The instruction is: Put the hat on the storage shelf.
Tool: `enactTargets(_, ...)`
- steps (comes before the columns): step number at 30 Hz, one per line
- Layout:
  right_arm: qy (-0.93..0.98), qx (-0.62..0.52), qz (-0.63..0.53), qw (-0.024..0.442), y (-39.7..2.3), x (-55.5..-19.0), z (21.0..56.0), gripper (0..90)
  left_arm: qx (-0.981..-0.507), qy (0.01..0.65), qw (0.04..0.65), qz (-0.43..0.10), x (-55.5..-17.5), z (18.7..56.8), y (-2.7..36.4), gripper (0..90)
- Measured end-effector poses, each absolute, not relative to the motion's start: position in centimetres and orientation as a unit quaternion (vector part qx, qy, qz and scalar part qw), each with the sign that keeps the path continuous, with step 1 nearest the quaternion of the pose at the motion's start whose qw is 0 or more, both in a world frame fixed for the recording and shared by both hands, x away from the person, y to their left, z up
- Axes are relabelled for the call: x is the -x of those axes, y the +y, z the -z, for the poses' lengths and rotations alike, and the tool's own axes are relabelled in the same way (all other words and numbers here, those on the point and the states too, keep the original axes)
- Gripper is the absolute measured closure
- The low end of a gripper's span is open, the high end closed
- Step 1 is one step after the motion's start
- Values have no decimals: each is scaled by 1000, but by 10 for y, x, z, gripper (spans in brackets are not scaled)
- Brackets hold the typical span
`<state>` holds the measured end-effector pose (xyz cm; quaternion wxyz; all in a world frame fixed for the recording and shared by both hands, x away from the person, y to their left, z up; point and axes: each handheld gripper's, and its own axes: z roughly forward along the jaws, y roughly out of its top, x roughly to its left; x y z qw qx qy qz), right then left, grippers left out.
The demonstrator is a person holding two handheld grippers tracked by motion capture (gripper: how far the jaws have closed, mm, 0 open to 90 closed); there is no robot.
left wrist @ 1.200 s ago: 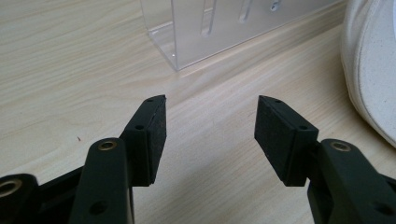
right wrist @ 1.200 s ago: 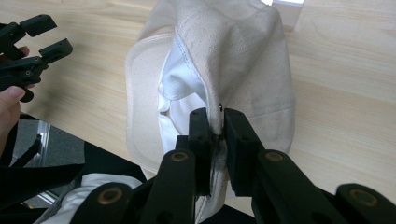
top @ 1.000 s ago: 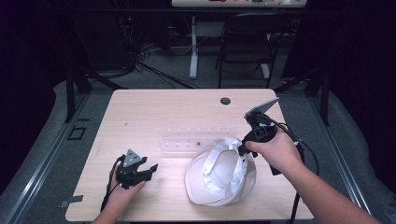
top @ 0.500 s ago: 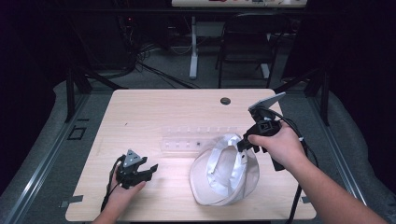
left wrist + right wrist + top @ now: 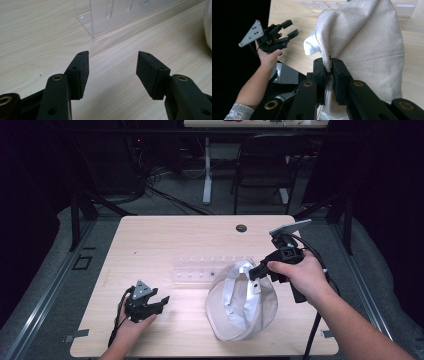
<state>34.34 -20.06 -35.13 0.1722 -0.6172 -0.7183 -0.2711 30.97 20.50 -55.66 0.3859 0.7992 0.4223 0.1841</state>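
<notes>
two hand-held grippers: right hand-held gripper point(image 5: 328, 75) pinches one cap point(image 5: 245, 307).

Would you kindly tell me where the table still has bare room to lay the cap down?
The far left of the table, beyond the clear plastic rack, is bare, as is the strip between the left tool and the cream cap. The right-hand part is crowded: the right tool grips the cap's edge there, beside the rack.

The right gripper point(image 5: 328, 75) has its jaws clamped on the cream cap's point(image 5: 367, 42) edge.
</notes>
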Motion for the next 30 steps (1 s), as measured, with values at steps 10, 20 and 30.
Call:
enactTargets(10,-712,615,291,172,-202,-343,337,824,-802,423,383,-179,-310,557,204,440)
enactTargets(20,-704,615,319,158,-207,-351,315,824,-802,419,387,-178,-309,556,203,440)
enactTargets(30,-690,615,347,162,-201,-362,304,824,-800,419,392,-178,-308,556,201,440)
